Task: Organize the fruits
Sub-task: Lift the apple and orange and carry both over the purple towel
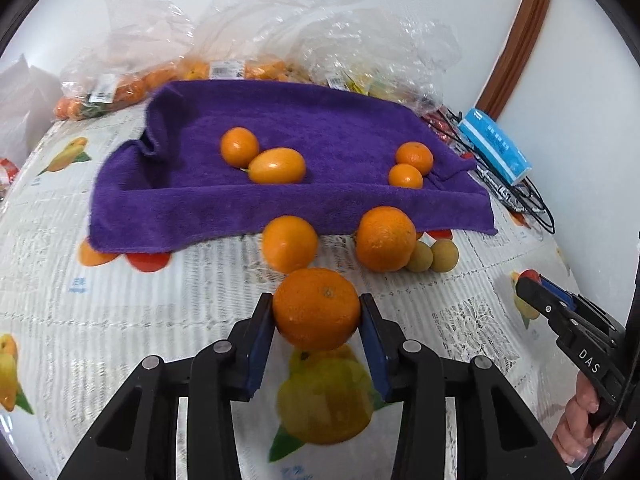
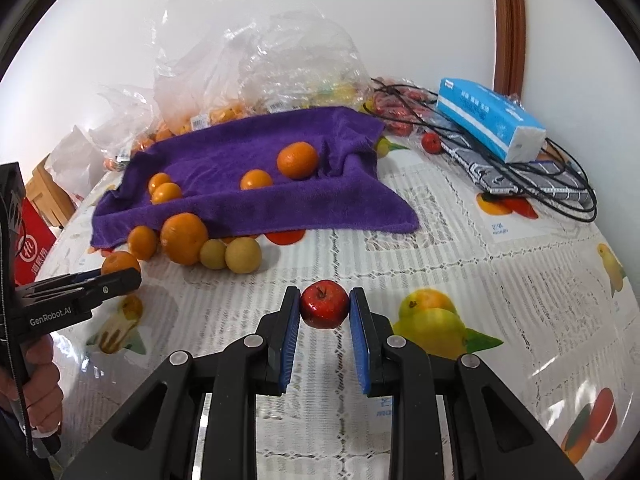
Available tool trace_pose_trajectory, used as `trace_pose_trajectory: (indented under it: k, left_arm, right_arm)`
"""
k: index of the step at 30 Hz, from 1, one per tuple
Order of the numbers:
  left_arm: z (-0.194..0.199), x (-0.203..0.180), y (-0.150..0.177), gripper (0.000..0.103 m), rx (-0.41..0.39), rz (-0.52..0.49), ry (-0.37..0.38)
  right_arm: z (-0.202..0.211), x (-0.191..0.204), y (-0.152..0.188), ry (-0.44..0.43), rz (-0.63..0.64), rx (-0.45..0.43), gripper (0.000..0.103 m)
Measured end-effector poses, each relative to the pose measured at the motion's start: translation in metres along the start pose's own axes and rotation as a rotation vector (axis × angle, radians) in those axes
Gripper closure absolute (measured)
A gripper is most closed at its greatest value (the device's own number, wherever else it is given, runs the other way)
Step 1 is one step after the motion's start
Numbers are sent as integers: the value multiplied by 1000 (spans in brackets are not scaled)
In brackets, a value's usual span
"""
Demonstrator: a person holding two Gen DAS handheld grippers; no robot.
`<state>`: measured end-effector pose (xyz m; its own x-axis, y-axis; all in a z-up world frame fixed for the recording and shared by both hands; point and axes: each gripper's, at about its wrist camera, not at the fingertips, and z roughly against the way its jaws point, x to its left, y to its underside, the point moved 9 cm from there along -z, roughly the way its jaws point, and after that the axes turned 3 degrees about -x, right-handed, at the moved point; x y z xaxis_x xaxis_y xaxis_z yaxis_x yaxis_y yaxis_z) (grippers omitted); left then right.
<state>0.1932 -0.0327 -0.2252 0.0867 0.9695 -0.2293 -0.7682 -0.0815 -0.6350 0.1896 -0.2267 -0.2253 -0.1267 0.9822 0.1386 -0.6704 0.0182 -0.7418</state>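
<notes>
On the patterned tablecloth [image 2: 460, 240], just in front of the purple towel [image 1: 280, 128], an orange [image 1: 317, 309] is gripped by the left tongs [image 1: 318, 312]; the blue pads are pressed against its two sides, with the jaws only as far apart as the fruit is wide. A small red apple [image 2: 324, 304] is clamped in the same way by the right tongs [image 2: 325, 306], whose jaws are drawn in close around it. Both fruits are held at the very tips of the pads.

Four small oranges are seen resting in the hollow of the towel, in two pairs. Two more oranges [image 1: 386, 238] and two yellowish round fruits [image 1: 432, 256] are lined up against its near edge. Bags of fruit [image 1: 120, 88] are piled behind it, and a tissue pack [image 2: 488, 120] lies on cables to the right.

Trouble is most likely to come from the shallow hold: because each round fruit is pinched near the fingertips, it could be squeezed forward and shot out if the grip is tightened or the tongs are tilted further. A dropped fruit could roll off the table. If either is set down carelessly by the towel, the loose row there could be knocked and scattered.
</notes>
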Motion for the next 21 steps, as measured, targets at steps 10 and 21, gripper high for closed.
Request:
trace_pose_trajectory:
  k: [10,21]
  left_arm:
    - [38,19,1,63,-60,40,-6]
    - [61,27,-4,63,-109,55,-17]
  right_arm:
    - [21,21,-11,-14,33,-42,78]
    - [35,37,-17,-36,48,-68,78]
